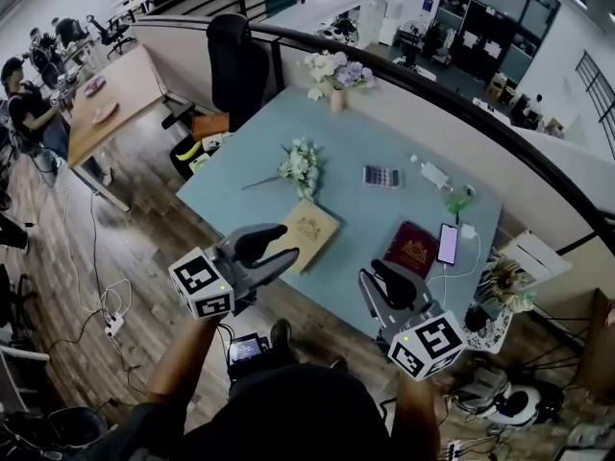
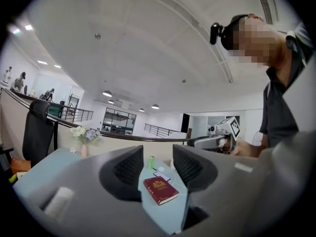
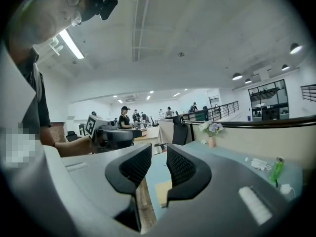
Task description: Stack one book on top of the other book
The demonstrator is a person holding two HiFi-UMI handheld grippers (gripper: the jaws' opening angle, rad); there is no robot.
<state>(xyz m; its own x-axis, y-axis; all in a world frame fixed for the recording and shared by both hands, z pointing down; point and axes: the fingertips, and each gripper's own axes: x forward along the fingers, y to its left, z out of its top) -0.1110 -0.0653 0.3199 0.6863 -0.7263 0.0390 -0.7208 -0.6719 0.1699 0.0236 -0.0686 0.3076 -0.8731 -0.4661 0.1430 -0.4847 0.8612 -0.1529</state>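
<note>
Open-plan office floor, with a pale blue table (image 1: 356, 209) set against a curved partition and a black chair (image 1: 235, 65) at its far end. Two books lie flat on the table near the person's edge, side by side and apart from each other, not stacked. The tan book (image 1: 306, 233) is on the left and the dark red book (image 1: 413, 250) on the right, both with a gold emblem on the cover. A phone (image 1: 448, 243) lies just beside the red book on its right, with a white cable running from it. Farther back are a calculator (image 1: 381, 176), a loose sprig of white flowers (image 1: 300, 166) and a small vase of flowers (image 1: 336, 75) by the partition.

The person holds both tools up off the table at its near edge. The left gripper (image 1: 284, 243) is near the tan book's near corner, its jaws spread with nothing between them. Its own view looks across the table at the red book through the gap. The right gripper (image 1: 377, 279) is in front of the red book, jaws also parted, by a narrower gap, and gripping nothing. Part of the tan book shows low between them, well away.
</note>
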